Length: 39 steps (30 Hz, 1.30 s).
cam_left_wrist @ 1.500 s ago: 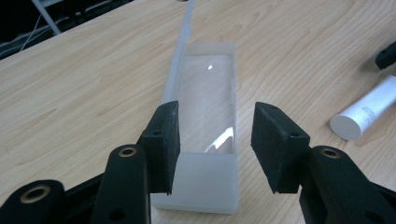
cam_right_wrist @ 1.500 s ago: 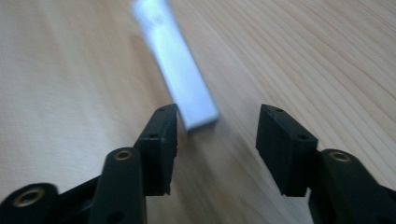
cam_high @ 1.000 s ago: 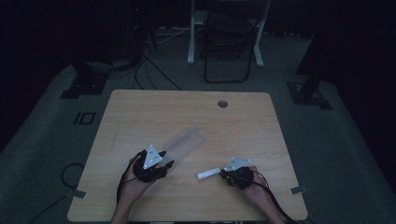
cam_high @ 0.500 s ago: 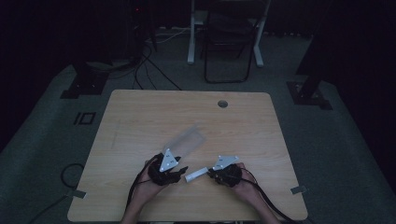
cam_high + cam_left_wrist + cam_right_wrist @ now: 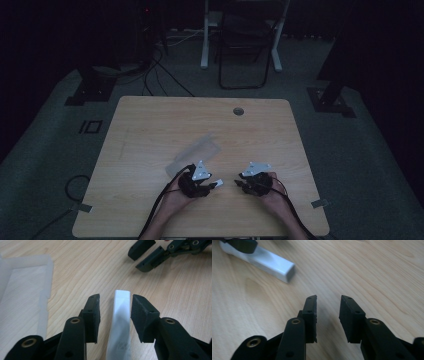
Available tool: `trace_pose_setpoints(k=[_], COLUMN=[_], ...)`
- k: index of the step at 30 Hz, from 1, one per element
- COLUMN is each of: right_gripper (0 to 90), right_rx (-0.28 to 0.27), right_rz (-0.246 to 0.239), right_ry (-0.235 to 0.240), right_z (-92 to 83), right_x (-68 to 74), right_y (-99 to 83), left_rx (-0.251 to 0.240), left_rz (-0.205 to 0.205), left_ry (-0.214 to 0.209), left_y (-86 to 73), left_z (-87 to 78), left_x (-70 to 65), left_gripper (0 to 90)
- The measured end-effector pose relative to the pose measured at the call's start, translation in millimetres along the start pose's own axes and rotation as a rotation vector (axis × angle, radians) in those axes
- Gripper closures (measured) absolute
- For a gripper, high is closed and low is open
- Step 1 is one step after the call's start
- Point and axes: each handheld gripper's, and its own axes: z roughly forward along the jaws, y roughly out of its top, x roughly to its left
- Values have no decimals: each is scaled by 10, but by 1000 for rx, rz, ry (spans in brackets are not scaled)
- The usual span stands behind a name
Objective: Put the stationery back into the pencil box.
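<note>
Your white bar point(image 5: 120, 322) lies flat on the wooden table point(image 5: 150, 125), near the front edge between your two hands, its far end pointing toward your right gripper point(image 5: 239, 184). It reads as a hollow square-section stick — probably plastic or thin card, so likely light, stiff along its length and smooth-faced. Expect it to skid on the tabletop and to twist if you pinch it near a tip. Take it across the two flat side faces, a little back from the end, where the pads get full contact.

Left gripper point(image 5: 114, 307): jaws half open and have just been closing, with the bar running up between them. In the left gripper view there is a visible gap on each side, wider on the left pad than the right — so the pads are not pressing yet; nothing is held.

Right gripper point(image 5: 327, 307): jaws have just been opening and stand modestly parted, nothing between them but bare wood. In the right gripper view the bar's open end point(image 5: 287, 271) sits up and to the left, clear of the pads. Released, then.

A translucent plastic bag point(image 5: 194, 152) lies flat on the table just beyond your left hand point(image 5: 175, 200), touching neither gripper.
</note>
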Motion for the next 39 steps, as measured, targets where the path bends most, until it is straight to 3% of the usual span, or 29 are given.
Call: trace_pose_setpoints(k=[12,39], right_gripper=[603,546], right_rx=[1,-17], right_rz=[57,109], right_ry=[-30,4], right_z=[-11,13], right_x=[-149,-225], right_y=[-113,-166], left_rx=[36,93], left_rz=[6,33], left_ry=[-7,-7], left_y=[25,-20], left_z=[127,255], left_x=[-35,-42], left_gripper=[605,621])
